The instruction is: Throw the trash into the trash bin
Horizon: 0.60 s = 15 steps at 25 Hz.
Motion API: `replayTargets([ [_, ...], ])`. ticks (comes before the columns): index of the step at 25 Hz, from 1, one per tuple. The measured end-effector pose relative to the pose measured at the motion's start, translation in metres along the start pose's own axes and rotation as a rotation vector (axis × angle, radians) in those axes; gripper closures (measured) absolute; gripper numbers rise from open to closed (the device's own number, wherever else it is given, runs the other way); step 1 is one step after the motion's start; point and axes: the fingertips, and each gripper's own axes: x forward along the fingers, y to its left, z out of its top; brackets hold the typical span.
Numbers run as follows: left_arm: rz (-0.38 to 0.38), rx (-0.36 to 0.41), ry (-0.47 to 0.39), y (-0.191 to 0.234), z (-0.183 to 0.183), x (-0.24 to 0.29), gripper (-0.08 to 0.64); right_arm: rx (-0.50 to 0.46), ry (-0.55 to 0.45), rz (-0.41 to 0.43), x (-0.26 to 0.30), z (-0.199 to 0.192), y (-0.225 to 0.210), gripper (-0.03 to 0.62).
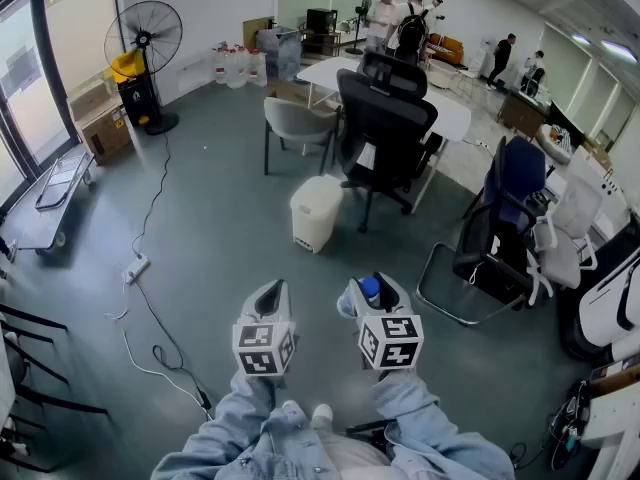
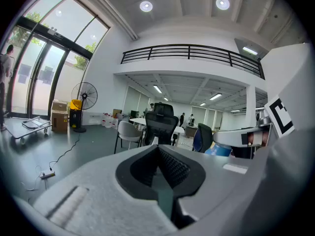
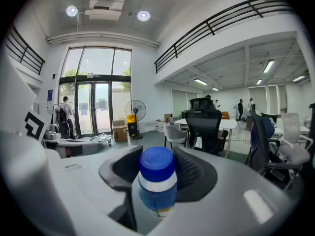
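Right gripper pinches the probably light, stiff, slippery blue-capped bottle near its cap; left gripper pressed together; trash bin at 11 o'clock.

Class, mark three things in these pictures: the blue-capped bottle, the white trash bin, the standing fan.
blue-capped bottle (image 3: 156, 163), right gripper view, on its blue cap.
white trash bin (image 1: 313, 218), head view, on its front wall.
standing fan (image 1: 143, 36), head view, on its round grille.

Matt grey plastic shell and black ribbed rubber pads clothe the right hand-held gripper clasping a small bottle with a glossy blue plastic cap. Beyond, a smooth cream plastic trash bin stands on a grey-green floor with a dull sheen.
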Motion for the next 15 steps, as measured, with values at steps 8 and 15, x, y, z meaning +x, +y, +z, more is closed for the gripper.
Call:
replayTargets([
  [8,-0.005,-0.008,0.002,0.021,0.001,-0.005,0.551,-0.008,0.01,-0.014,0.007,0.002,0.017,0.393],
  [15,-0.007,-0.03,-0.015,0.047,0.008,-0.011,0.551,-0.008,0.01,-0.06,0.011,0.002,0.031,0.393],
])
